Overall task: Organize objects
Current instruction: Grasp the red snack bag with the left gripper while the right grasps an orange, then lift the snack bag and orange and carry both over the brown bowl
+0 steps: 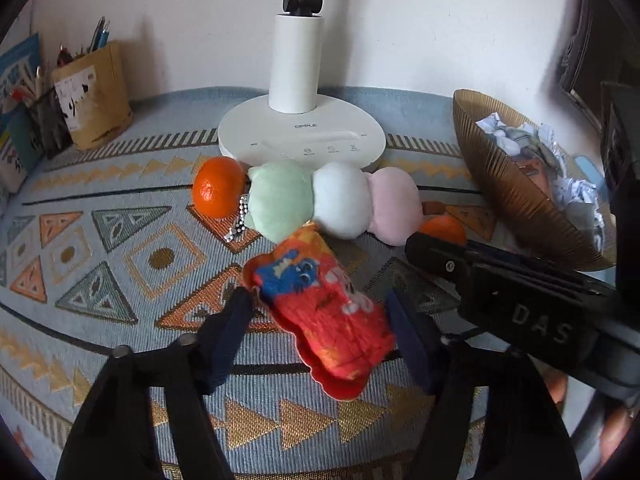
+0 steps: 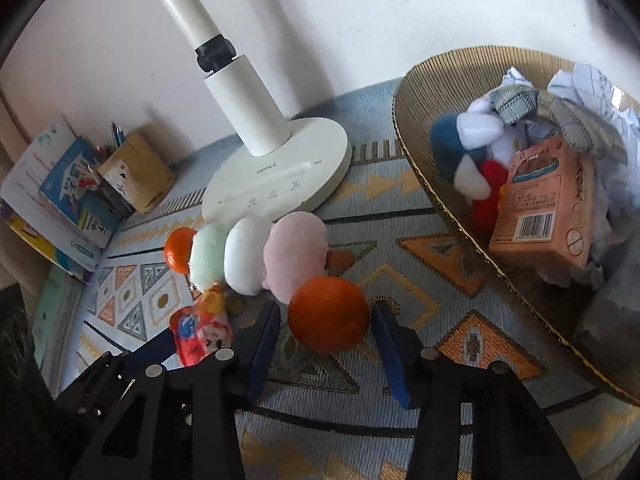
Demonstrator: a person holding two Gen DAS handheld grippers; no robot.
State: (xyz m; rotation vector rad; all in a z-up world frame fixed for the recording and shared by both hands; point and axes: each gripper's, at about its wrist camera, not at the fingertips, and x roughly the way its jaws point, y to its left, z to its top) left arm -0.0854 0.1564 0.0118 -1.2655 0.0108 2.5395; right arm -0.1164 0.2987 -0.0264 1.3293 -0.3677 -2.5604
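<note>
A red plush toy (image 1: 324, 312) with a blue figure on it lies slantwise on the patterned cloth. My left gripper (image 1: 320, 316) is shut on it, a pad against each side. The same toy (image 2: 200, 332) shows at lower left in the right wrist view. An orange (image 2: 328, 314) rests on the cloth between the fingers of my right gripper (image 2: 326, 320), which is open, with a thin gap on each side. A second orange (image 1: 218, 188) sits by the green end of a three-ball plush (image 1: 336, 204) in green, white and pink.
A ribbed golden bowl (image 2: 420, 160) at right holds plush toys, a pink box and crumpled paper. A white lamp base (image 1: 300, 136) stands behind the plush. A brown pen holder (image 1: 94, 96) and books (image 2: 60, 196) line the far left. The right tool's black housing (image 1: 520, 300) crosses the left view.
</note>
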